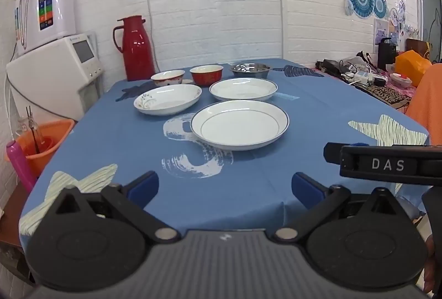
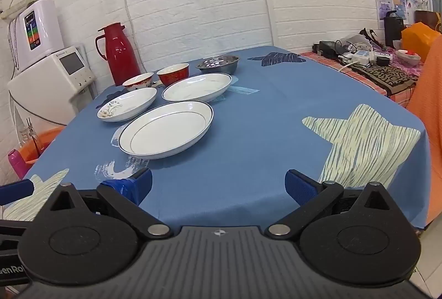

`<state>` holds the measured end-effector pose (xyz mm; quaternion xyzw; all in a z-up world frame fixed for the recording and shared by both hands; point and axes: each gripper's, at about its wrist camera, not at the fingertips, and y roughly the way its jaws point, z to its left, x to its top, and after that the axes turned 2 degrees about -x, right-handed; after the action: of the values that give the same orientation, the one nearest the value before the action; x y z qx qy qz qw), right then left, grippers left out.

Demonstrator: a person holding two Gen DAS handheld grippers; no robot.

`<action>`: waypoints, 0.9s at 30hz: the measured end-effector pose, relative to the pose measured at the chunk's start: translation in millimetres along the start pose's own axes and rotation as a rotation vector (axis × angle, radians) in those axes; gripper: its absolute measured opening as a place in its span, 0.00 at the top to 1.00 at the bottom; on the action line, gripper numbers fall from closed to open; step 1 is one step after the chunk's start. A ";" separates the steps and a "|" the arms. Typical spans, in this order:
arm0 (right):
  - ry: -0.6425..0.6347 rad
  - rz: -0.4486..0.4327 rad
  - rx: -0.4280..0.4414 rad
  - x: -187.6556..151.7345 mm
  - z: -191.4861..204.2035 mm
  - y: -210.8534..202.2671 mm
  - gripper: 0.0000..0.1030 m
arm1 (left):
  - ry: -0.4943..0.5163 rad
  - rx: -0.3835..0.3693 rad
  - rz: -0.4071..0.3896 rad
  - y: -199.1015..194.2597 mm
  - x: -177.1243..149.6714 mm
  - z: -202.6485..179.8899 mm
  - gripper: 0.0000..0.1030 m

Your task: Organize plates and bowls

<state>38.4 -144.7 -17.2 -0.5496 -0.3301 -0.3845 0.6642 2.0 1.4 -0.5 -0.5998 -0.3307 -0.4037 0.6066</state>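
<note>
Blue tablecloth (image 1: 110,138), items left to right:
- floral plate (image 1: 167,99) — far left, nothing in it
- white bowl (image 1: 168,77) behind it; red bowl (image 1: 206,74) beside
- blue-rimmed plate (image 1: 239,124) — nearest, bare
- second rimmed plate (image 1: 243,89) behind; steel bowl (image 1: 250,70) far — contents unclear
Left gripper (image 1: 225,187), right gripper (image 2: 218,184): fingers spread wide, holding nothing, at near table edge.

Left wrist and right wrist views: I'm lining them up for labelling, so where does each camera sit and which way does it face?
Left wrist: behind the open left gripper, at the near table edge, facing the nearest plate; the right gripper shows at right.
Right wrist: behind the open right gripper, further right, facing across the blue tablecloth; the plate lies left.
Shared: three plates, three bowls, the red thermos.
</note>
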 end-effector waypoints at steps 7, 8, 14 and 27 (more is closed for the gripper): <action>-0.002 0.002 0.001 1.5 8.8 -2.2 0.12 | -0.003 -0.004 -0.001 -0.4 0.5 2.5 0.01; -0.002 0.003 0.000 1.8 9.6 -1.9 0.12 | -0.003 -0.004 -0.001 -0.2 0.4 2.9 0.01; -0.005 0.000 0.005 0.0 2.8 0.1 0.12 | -0.014 -0.011 0.006 0.3 0.0 3.5 0.01; -0.003 -0.002 0.007 -0.1 2.5 -0.3 0.12 | -0.041 -0.008 0.008 2.1 -0.4 9.3 0.01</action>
<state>38.1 -142.3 -16.6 -0.5474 -0.3328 -0.3832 0.6654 4.4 10.6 -1.3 -0.6115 -0.3391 -0.3903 0.5990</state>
